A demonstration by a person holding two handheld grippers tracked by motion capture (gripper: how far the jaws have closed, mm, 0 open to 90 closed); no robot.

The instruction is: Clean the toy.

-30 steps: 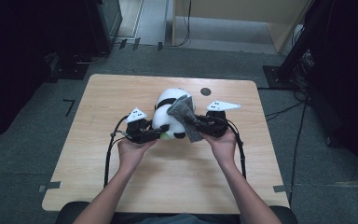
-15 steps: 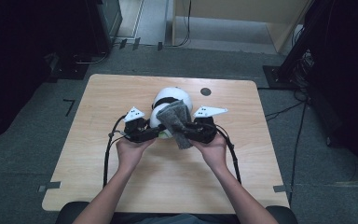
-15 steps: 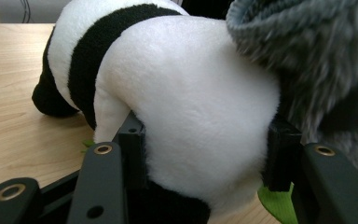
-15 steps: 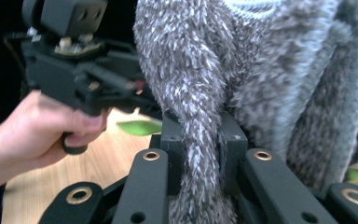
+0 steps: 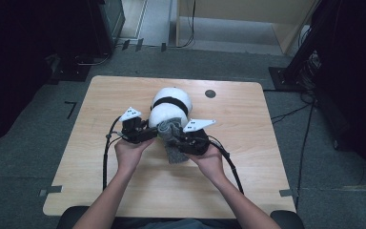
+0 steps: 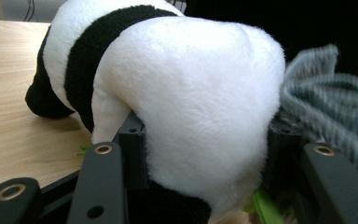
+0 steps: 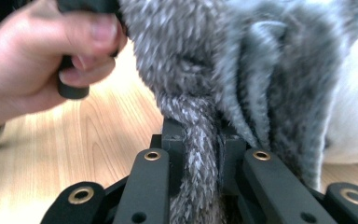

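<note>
The right gripper (image 7: 199, 154) has its jaws clenched on a twisted strand of the grey scarf (image 7: 242, 79), which runs down between them; the rest of the scarf fans out just ahead and above, against the white plush to its right. Beyond the scarf, to the upper left, a hand (image 7: 37, 60) grips a black handle. The left gripper (image 6: 200, 140) clasps the panda (image 6: 186, 93), its jaws pressed into the white body on both sides; the scarf (image 6: 331, 116) hangs just right of that grip. From above, both grippers (image 5: 145, 135) (image 5: 178, 140) meet at the panda's (image 5: 171, 107) near end, the scarf (image 5: 171, 143) bunched between them on the table (image 5: 267, 157).
</note>
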